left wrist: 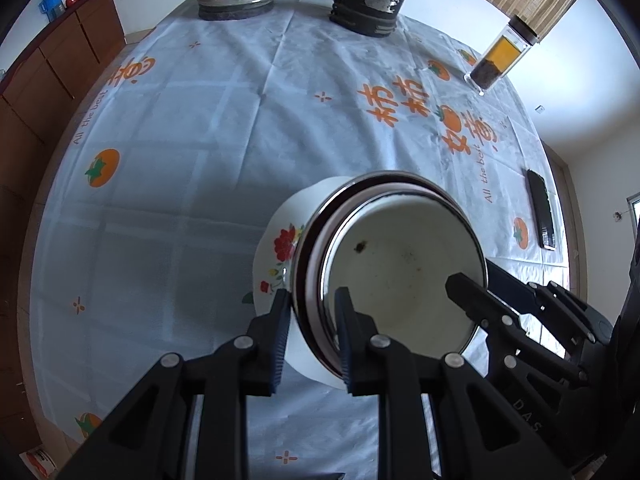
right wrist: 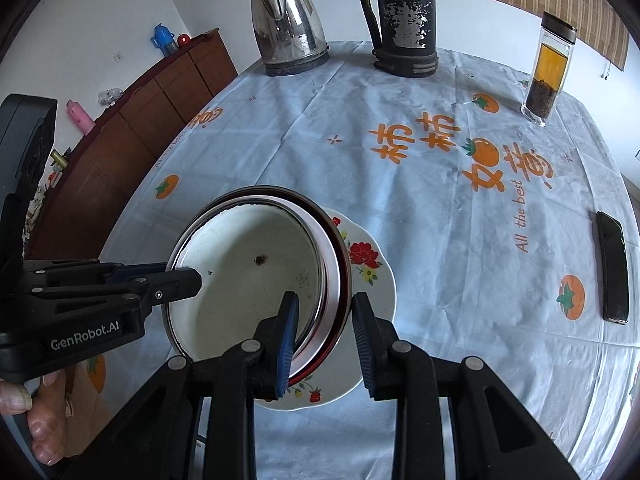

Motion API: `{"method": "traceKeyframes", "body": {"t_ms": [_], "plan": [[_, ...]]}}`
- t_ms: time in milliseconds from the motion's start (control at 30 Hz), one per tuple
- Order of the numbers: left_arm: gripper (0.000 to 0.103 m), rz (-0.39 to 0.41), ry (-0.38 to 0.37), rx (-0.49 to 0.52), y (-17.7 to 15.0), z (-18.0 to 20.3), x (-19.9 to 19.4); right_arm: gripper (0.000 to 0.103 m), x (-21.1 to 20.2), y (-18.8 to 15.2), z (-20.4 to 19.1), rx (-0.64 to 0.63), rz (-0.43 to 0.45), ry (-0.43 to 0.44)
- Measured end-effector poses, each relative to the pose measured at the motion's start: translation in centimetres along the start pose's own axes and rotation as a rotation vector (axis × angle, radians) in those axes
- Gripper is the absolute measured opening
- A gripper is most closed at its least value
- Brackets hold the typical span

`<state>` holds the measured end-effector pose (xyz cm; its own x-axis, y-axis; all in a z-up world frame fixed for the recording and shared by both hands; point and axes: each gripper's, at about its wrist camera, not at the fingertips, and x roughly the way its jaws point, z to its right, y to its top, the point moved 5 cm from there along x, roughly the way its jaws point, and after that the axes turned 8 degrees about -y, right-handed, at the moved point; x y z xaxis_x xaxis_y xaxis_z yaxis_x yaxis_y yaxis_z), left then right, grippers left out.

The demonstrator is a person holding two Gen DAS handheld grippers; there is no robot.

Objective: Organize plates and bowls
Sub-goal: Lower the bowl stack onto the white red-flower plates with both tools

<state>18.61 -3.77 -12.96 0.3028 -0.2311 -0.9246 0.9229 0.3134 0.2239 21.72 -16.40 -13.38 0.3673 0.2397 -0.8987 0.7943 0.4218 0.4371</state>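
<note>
A: Start at the left gripper [left wrist: 312,332]. What are its jaws doing?

B: They're clamped over the near rim of the bowl stack [left wrist: 384,264], one finger outside the wall, one inside the white bowl [left wrist: 400,272]. The right gripper [right wrist: 326,340] does the same on the opposite side, pinching the rim with its inner finger inside the white bowl and its outer finger over the plate.

A: So both hands share one load?

B: Yes. A white enamel bowl sits nested in a steel bowl [right wrist: 334,280] with a dark red band at its edge. The stack is tilted, and under it lies a flowered plate [right wrist: 372,264] on the tablecloth [left wrist: 208,128].

A: Is the stack resting on the plate or lifted off it?

B: I can't tell for certain. It leans toward one side, and the bottom contact is hidden by the bowls themselves.

A: Which step would you call this?

B: I'd judge it as seating the nested bowls onto the plate, near the middle of the table, well clear of the kettle [right wrist: 288,28], the black flask [right wrist: 404,20], the tea bottle [right wrist: 548,72] and the phone [right wrist: 612,268].

A: And next?

B: Level the stack so it sits flat and centred on the plate, then ease both grips open together. Letting one side go first could tip the bowls or slide the plate.
</note>
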Motion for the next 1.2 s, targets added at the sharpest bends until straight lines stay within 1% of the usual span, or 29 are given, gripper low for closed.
{"method": "traceKeyframes", "body": {"t_ms": [467, 1200], "plan": [[0.02, -0.007, -0.004, -0.006, -0.03, -0.42, 0.23, 0.03, 0.42, -0.07, -0.39, -0.001, -0.016, 0.0], [0.02, -0.026, -0.011, 0.012, 0.11, -0.05, 0.88, 0.03, 0.9, -0.23, -0.1, 0.018, -0.049, -0.01]]}}
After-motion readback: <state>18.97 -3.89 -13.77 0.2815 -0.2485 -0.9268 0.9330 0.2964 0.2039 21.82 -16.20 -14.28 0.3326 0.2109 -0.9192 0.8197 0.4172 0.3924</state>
